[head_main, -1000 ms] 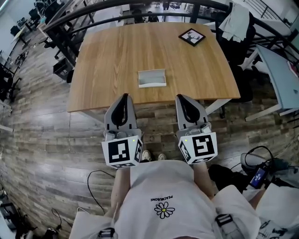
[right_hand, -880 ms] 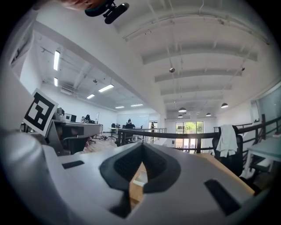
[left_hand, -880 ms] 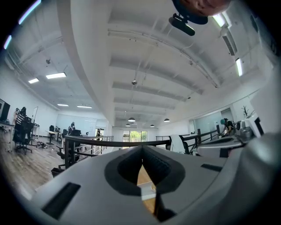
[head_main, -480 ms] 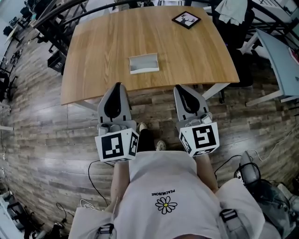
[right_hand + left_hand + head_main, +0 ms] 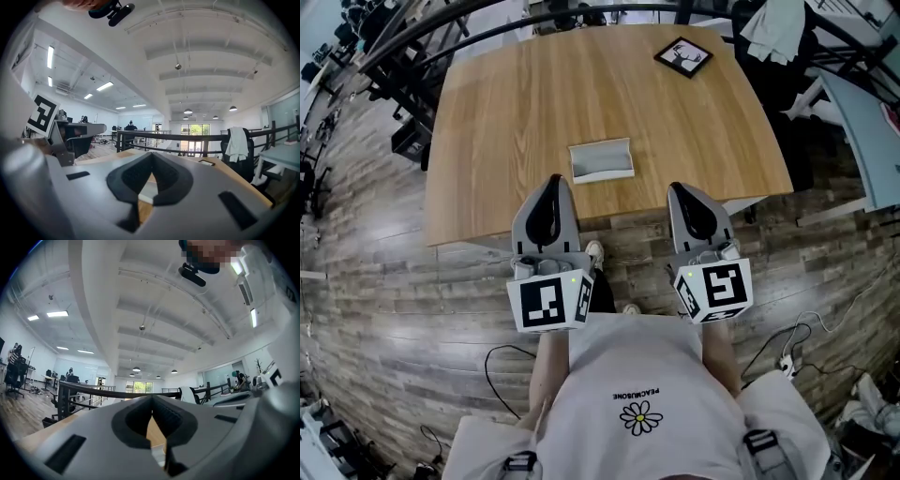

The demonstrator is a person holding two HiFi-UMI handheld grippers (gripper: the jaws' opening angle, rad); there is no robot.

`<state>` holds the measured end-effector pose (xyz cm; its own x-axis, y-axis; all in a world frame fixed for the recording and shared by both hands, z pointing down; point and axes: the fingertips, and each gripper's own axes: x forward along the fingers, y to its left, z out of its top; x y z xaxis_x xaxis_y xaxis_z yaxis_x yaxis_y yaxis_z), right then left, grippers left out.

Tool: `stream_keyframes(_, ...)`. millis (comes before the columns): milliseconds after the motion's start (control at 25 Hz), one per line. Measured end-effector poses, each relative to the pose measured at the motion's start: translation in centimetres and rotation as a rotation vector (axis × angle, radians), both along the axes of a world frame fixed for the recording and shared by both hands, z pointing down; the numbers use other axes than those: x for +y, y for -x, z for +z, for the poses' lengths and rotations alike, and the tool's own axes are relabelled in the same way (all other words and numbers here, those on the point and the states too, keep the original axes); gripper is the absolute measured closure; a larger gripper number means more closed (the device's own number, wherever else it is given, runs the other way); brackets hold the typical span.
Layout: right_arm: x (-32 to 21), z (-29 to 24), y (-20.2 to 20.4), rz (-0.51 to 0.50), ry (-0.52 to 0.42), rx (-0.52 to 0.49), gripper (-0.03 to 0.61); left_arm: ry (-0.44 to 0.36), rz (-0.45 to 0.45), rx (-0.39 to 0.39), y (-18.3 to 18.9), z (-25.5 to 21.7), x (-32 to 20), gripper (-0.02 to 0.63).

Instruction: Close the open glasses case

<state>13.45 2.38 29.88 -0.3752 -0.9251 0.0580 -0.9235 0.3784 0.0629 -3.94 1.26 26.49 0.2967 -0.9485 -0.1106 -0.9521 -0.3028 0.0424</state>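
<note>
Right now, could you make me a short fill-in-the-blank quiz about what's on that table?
The glasses case on the wooden table lies ____.
The left gripper and the right gripper both have jaws that are ____.
The framed picture sits at the table's far ____ corner.
Missing words: open; shut; right.

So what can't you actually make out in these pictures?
- Inside of the glasses case: in the head view it is too small to tell whether any glasses lie in it.
- The case in the gripper views: the shut left gripper and the shut right gripper block it with their own bodies, and only a pale sliver shows below the tips.
- Framed picture: in the head view it is too small for fine detail.
</note>
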Motion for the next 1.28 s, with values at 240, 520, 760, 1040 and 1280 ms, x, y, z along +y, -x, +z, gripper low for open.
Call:
stream_keyframes(240,-6.8,-0.7,3.5,0.0,-0.026,0.044,0.571,-0.034,0.023,0.022,2.7,-0.6,-6.7,0.597)
stream_keyframes(520,-13.6,-2.3,6.6,0.022,-0.041,0.079,0.571,-0.031,0.073,0.049,4.9,-1.1,-14.1,0.597)
stream_keyframes(760,-16.5,-0.7,8.2,0.039,0.012,0.071,0.571,0.016,0.114,0.046,6.1,1.3,-18.2,0.597)
stream_keyframes(1040,-18.9,0.7,6.9,0.033,0.089,0.002,0.571,0.077,0.144,0.022,3.8,3.1,-20.3,0.597)
stream_keyframes(1280,-20.7,0.7,6.2,-0.019,0.075,-0.022,0.571,0.058,0.078,-0.005,3.4,1.8,-20.3,0.597)
